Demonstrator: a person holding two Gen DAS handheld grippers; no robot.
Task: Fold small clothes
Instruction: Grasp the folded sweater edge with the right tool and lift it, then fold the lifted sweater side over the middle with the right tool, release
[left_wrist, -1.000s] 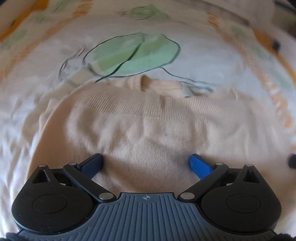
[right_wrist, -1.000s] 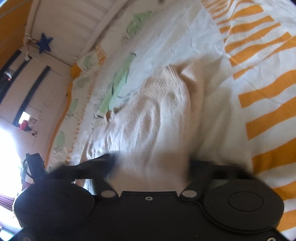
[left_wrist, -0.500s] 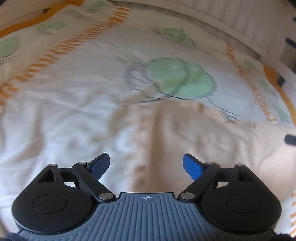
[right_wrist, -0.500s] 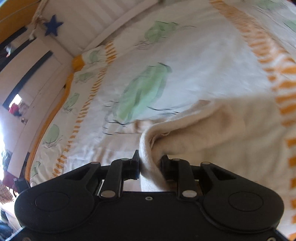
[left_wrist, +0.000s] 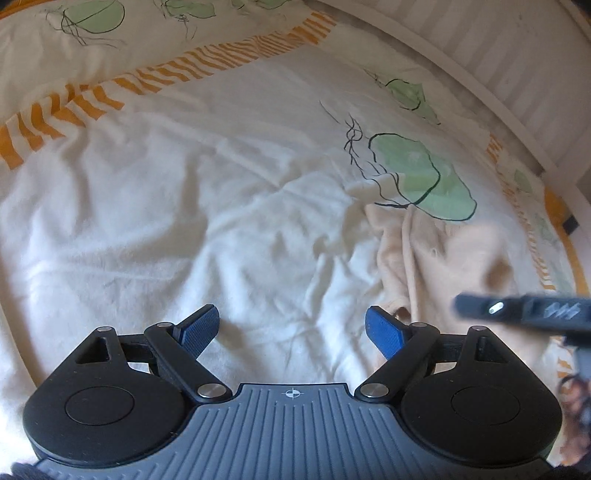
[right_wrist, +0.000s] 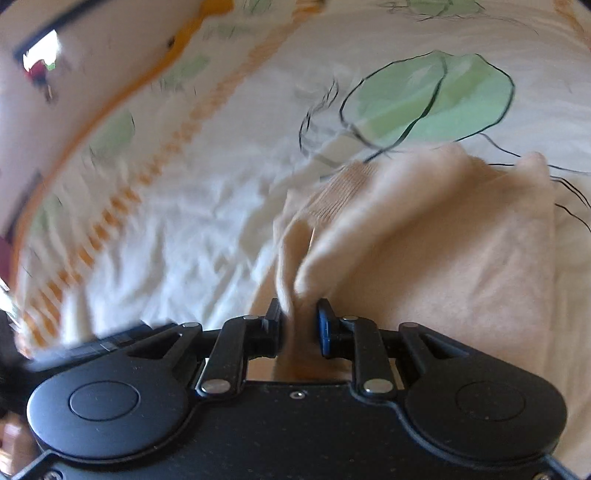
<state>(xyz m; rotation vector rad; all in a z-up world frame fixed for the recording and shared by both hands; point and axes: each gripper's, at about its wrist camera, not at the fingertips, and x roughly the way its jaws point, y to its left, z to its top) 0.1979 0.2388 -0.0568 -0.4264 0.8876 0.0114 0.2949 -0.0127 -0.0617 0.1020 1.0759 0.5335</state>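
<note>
Swung away from the sweater, the left gripper now hangs wide and empty over bare bedspread; the garment lies at right of frame, a fold pinched in the right gripper, whose jaws are easing apart.

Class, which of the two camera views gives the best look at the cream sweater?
The right wrist view: the sweater fills its middle, ribbed edge visible, a fold between the opening right gripper. The left wrist view shows only a crumpled part at the right, beyond the open left gripper.
</note>
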